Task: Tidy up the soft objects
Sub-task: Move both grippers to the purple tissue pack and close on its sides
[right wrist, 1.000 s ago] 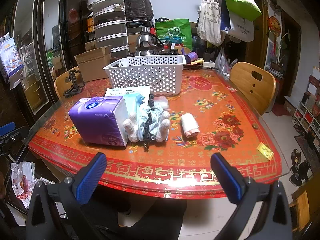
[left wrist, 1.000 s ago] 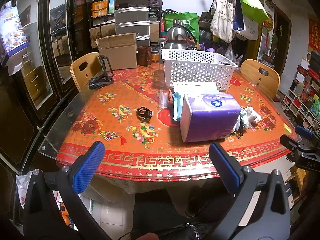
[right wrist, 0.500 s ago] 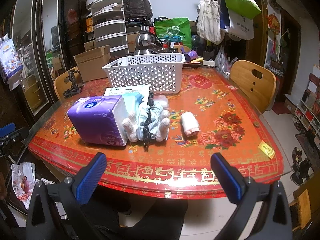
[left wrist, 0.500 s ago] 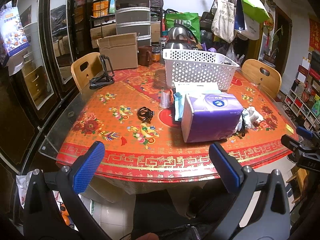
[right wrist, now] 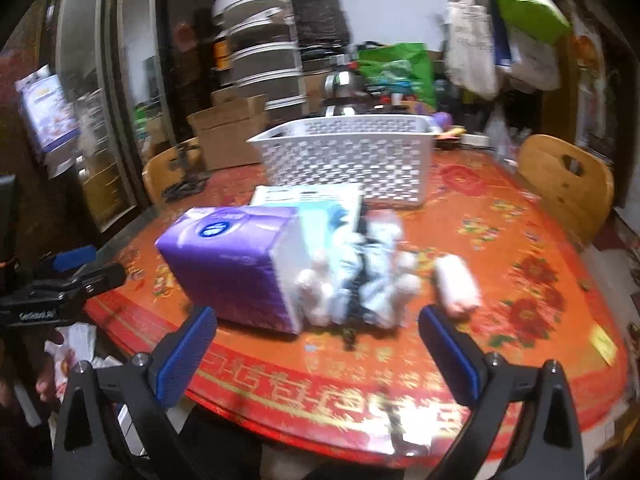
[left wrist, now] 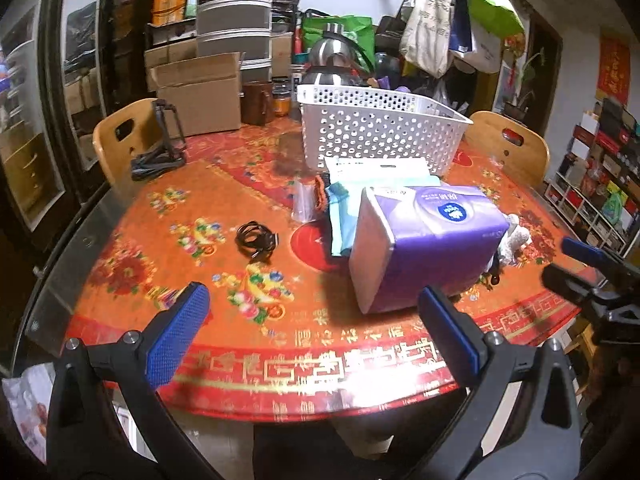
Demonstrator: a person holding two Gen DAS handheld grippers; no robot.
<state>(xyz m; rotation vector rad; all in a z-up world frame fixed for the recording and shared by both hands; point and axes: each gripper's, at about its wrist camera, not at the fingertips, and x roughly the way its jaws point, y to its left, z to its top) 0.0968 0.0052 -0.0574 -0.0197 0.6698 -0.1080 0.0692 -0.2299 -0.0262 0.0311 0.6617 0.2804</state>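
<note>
Nothing is being gripped yet. The left gripper [left wrist: 312,336] and the right gripper [right wrist: 316,352] are both being held low at the near edge of the bench [left wrist: 120,236], jaws spread wide apart and empty, probably so the whole pile can be sized up before anything is picked.

The soft stuff is being kept bunched together mid-bench, just in front of the white basket [right wrist: 348,160], which is presumably where it's all being sent. One purple tissue pack [right wrist: 232,264] is lying on its side at the left of the bunch, and a fluffy white-and-blue bundle [right wrist: 360,284] is being pressed right against its end. One small pink roll [right wrist: 456,288] is sitting just beside that bundle, apart from it. One flat pale-blue packet [left wrist: 376,172] is being propped behind the tissue pack, touching the basket's foot.

How many pieces are in the fluffy bundle can't be told, since the right view is being smeared by blur. One coil of black cable [left wrist: 256,240] is lying off to the left, well apart; it's likely being left out as not soft.
</note>
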